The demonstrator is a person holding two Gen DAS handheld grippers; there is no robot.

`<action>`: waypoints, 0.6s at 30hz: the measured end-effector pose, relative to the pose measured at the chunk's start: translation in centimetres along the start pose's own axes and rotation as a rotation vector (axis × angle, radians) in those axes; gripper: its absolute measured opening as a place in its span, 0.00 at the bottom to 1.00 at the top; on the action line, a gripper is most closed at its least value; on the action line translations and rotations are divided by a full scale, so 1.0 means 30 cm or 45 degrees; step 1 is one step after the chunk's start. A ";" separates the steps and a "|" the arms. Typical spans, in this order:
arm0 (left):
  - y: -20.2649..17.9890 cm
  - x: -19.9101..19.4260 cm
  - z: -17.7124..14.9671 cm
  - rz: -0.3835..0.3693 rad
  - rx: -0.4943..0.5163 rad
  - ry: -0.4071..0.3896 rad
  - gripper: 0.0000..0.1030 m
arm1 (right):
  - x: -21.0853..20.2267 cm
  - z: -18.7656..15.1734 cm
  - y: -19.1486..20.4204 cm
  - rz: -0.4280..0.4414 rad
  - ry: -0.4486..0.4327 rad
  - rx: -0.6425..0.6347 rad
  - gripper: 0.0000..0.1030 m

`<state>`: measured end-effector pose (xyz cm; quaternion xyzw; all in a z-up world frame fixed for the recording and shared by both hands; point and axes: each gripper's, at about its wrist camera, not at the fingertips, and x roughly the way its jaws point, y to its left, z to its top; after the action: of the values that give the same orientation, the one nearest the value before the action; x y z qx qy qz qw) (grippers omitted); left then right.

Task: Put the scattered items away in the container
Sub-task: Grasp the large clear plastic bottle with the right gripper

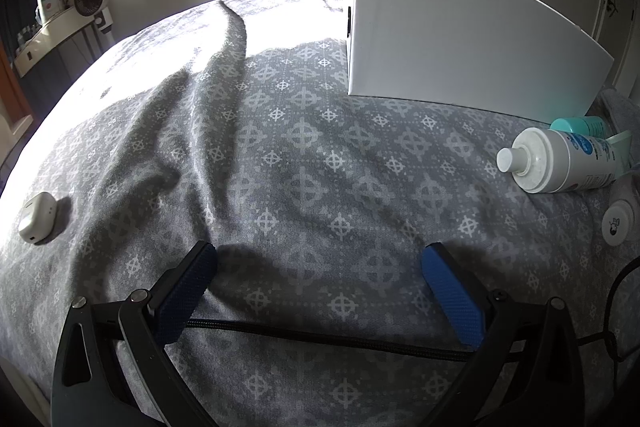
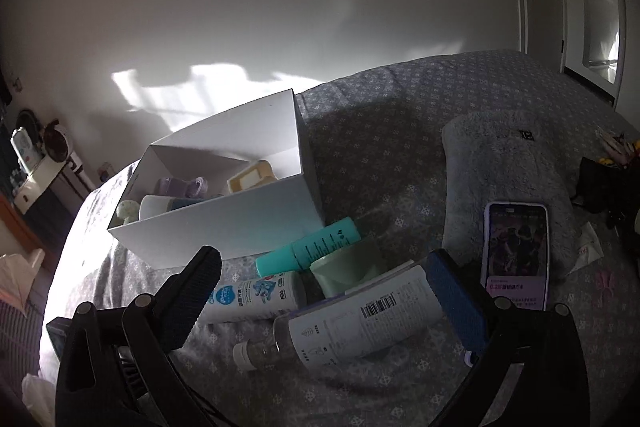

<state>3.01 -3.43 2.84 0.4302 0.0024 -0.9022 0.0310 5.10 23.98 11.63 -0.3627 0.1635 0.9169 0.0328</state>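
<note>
A: On the bed (image 1: 304, 155), how far along?

B: Partly done. White box (image 2: 240, 227) already holds a few things, incl. a yellow bar and a purple item.

A: What's left?

B: Clear bottle (image 2: 352, 323), spray can (image 2: 256, 297), teal tube (image 2: 308, 247), green tube (image 2: 346, 269), all just beside the box; small white case (image 1: 38, 217) well apart.

A: Grippers?

B: Left gripper (image 1: 320, 263) and right gripper (image 2: 324, 275): fingers wide apart, holding nothing.
</note>
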 end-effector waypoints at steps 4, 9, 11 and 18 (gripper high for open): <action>-0.002 -0.001 0.002 0.001 0.000 0.000 1.00 | 0.083 -0.121 -0.078 0.075 0.170 0.211 1.00; -0.003 0.000 0.002 0.001 0.000 -0.001 1.00 | 0.263 -0.157 -0.147 0.159 0.324 0.525 0.99; -0.003 0.000 0.002 0.001 0.000 -0.001 1.00 | 0.337 -0.164 -0.161 0.119 0.399 0.604 0.96; -0.004 0.000 0.002 0.002 0.000 -0.001 1.00 | 0.356 -0.137 -0.153 0.054 0.298 0.544 0.69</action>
<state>2.94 -3.31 2.88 0.4300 0.0022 -0.9023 0.0316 0.76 26.34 0.33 -0.4480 0.3639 0.8136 0.0703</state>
